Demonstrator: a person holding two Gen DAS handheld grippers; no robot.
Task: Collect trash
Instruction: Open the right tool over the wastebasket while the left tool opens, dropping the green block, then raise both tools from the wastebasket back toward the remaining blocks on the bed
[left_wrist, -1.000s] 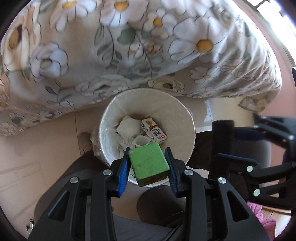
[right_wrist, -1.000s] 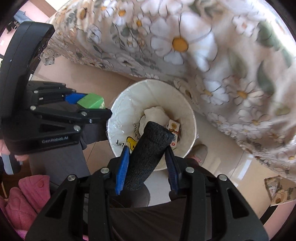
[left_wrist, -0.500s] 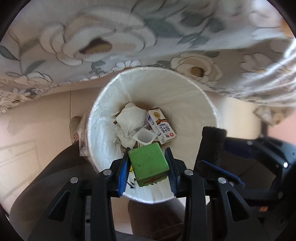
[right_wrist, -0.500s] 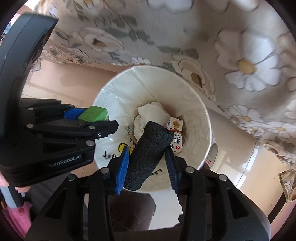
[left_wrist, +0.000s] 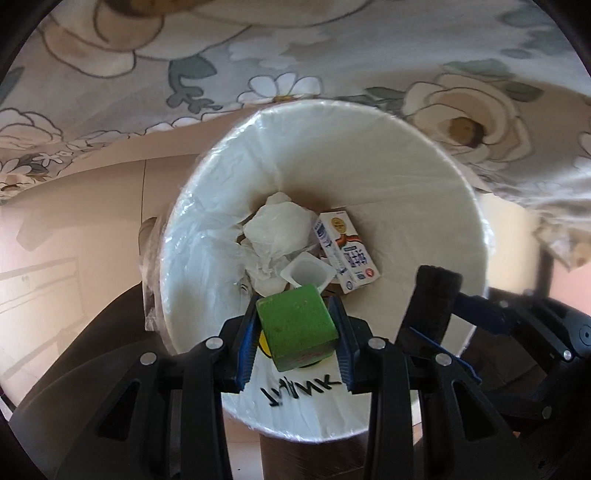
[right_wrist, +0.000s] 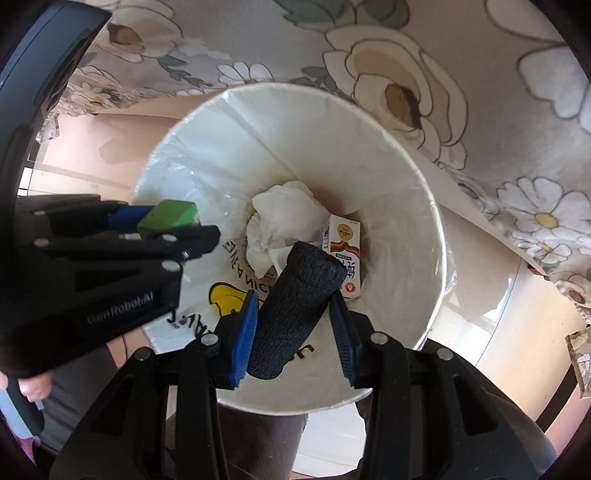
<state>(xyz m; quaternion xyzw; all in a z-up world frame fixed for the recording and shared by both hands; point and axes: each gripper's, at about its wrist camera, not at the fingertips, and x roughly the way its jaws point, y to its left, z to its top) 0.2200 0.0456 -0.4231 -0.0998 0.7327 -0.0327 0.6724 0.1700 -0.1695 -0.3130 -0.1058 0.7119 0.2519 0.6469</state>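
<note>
Two grippers point steeply down over one white lined trash bin (left_wrist: 424, 177), side by side above its near rim. The left gripper (left_wrist: 297, 334) has its blue pads clamped on one green block (left_wrist: 295, 328), held above the bin's near inner wall. The right gripper (right_wrist: 293, 325) grips one black foam cylinder (right_wrist: 295, 314), tilted with its far end leaning toward the bin's middle. A bit of the person's hand (right_wrist: 31, 387) shows at the lower left edge of the right wrist view.

Inside the bin lie one small carton (left_wrist: 345, 251), one empty white plastic cup (left_wrist: 308, 273) and crumpled white tissue (left_wrist: 277, 229). A floral cloth (left_wrist: 295, 48) hangs behind.

Compared with a second ago, both grippers are lower: the bin fills much more of each view, and the cloth has slid toward the top edge. Both grips are unchanged.
</note>
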